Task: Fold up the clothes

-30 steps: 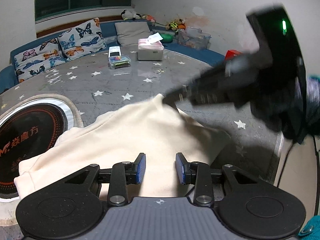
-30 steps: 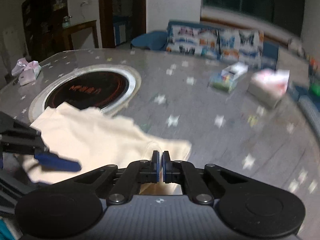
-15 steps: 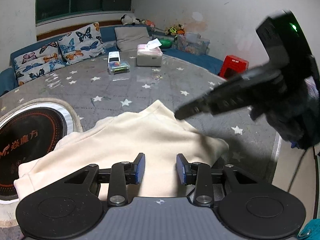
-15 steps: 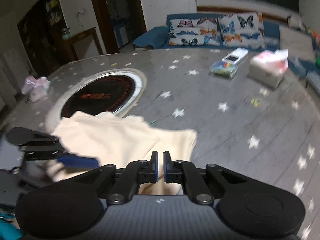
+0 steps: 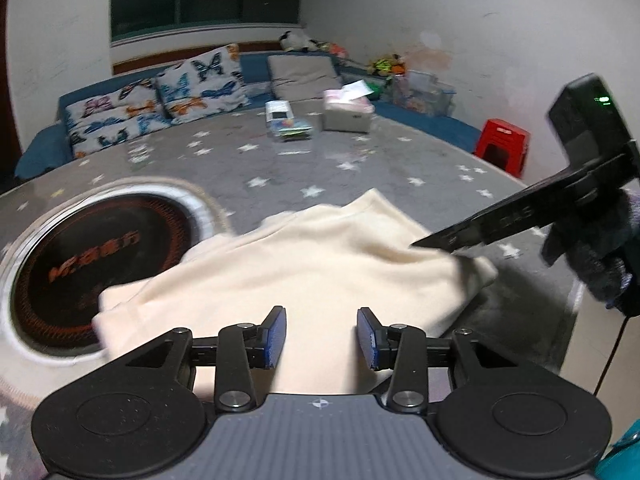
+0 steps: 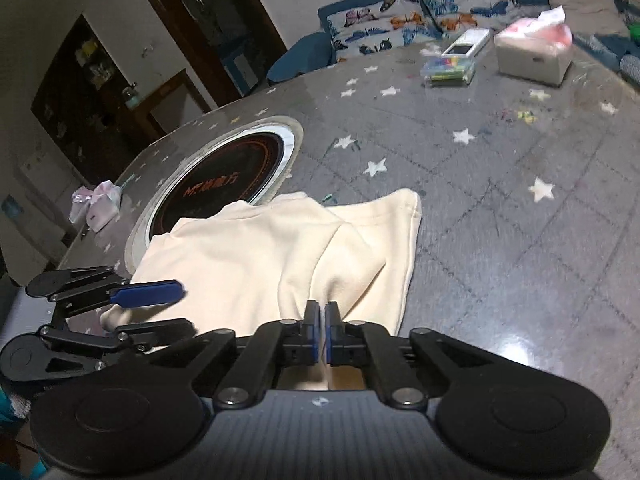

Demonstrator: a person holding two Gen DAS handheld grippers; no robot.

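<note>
A cream garment (image 5: 320,256) lies crumpled on the grey star-patterned table (image 5: 360,168), partly over the round black cooker plate (image 5: 92,248). My left gripper (image 5: 320,338) hovers open above the garment's near edge, with nothing between its blue pads (image 5: 274,336). My right gripper (image 6: 322,332) is shut on a raised fold of the cream garment (image 6: 280,256) at its near side. In the left wrist view the right gripper (image 5: 440,242) comes in from the right with its tip in the cloth. The right wrist view shows the left gripper (image 6: 176,308) open over the garment's left edge.
A tissue box (image 5: 348,112) and a small box of coloured items (image 5: 292,128) stand at the far side. A pink-white packet (image 6: 100,204) lies beyond the cooker plate (image 6: 228,184). A red stool (image 5: 502,144) stands past the table's right edge. A sofa with butterfly cushions (image 5: 192,88) lies behind.
The right gripper has moved right and nearer with the cloth in it, dragging a fold of the garment toward the table's right edge. The left gripper stays open over the near edge.
</note>
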